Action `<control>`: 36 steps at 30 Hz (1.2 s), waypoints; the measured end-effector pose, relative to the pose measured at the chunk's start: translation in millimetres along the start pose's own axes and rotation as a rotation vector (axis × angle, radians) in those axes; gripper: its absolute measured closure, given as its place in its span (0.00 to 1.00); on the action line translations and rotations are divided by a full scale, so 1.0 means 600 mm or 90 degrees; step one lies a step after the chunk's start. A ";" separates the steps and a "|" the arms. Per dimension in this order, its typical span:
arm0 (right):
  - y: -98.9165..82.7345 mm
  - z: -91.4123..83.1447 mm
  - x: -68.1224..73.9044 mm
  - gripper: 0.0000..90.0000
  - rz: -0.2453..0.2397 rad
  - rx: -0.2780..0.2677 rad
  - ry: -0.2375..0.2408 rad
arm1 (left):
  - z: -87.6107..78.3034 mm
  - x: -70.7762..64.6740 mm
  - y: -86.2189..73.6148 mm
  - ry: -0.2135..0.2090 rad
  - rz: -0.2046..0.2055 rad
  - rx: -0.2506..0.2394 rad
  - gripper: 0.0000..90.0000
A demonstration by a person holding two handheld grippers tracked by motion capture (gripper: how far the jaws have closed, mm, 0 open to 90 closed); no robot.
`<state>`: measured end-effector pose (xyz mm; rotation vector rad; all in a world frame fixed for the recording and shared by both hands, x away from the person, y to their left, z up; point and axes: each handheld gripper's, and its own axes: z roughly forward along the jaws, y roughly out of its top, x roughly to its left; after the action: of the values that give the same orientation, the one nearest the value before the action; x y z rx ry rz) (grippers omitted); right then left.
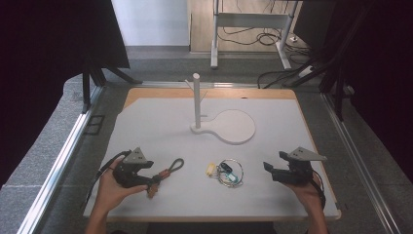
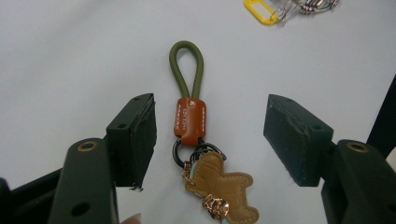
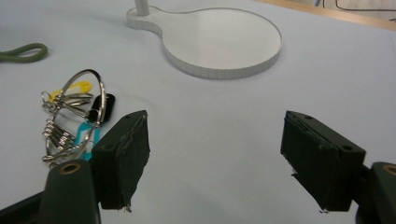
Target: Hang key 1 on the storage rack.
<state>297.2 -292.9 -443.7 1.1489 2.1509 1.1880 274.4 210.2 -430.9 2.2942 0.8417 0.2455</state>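
Olive-green cord loop (image 2: 186, 67), brown leather tab (image 2: 189, 120), yellow key tag (image 2: 261, 10), white stand (image 1: 224, 126).

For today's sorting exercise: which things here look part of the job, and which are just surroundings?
Probably part of the job:
- green-loop keychain between the open left gripper
- key ring bunch
- white peg stand
- open right gripper

Just surroundings:
- desk frame
- floor cables

Matt white table (image 1: 160, 126). Smooth white stand (image 3: 224, 42), plastic-looking. Woven green cord loop (image 2: 186, 67), glossy brown leather tab (image 2: 189, 120), tan leather charm (image 2: 223, 186). Shiny metal key rings (image 3: 70, 116) at left, yellow plastic tag (image 2: 260, 10).
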 end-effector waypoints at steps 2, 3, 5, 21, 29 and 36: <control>-0.002 0.003 -0.005 0.27 -0.001 0.003 -0.003 | 0.000 -0.002 -0.001 0.008 -0.004 0.004 0.39; -0.002 0.005 -0.006 0.27 -0.002 0.002 -0.002 | -0.001 -0.003 -0.002 0.011 -0.005 0.006 0.39; -0.002 0.005 -0.009 0.28 -0.006 -0.001 -0.002 | -0.002 -0.006 -0.004 0.017 -0.008 0.009 0.39; -0.011 0.002 -0.036 0.32 0.020 -0.015 0.017 | -0.001 0.001 -0.011 0.022 -0.061 0.010 0.40; -0.016 -0.002 -0.028 0.34 0.029 0.003 0.028 | -0.021 -0.004 -0.014 0.036 -0.061 -0.004 0.38; -0.018 -0.002 -0.030 0.34 0.033 0.012 0.016 | -0.026 0.001 -0.002 0.038 -0.073 -0.004 0.36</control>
<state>301.6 -311.6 -452.3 1.2113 2.1675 1.2141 267.9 219.6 -419.9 2.2343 0.9976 0.2670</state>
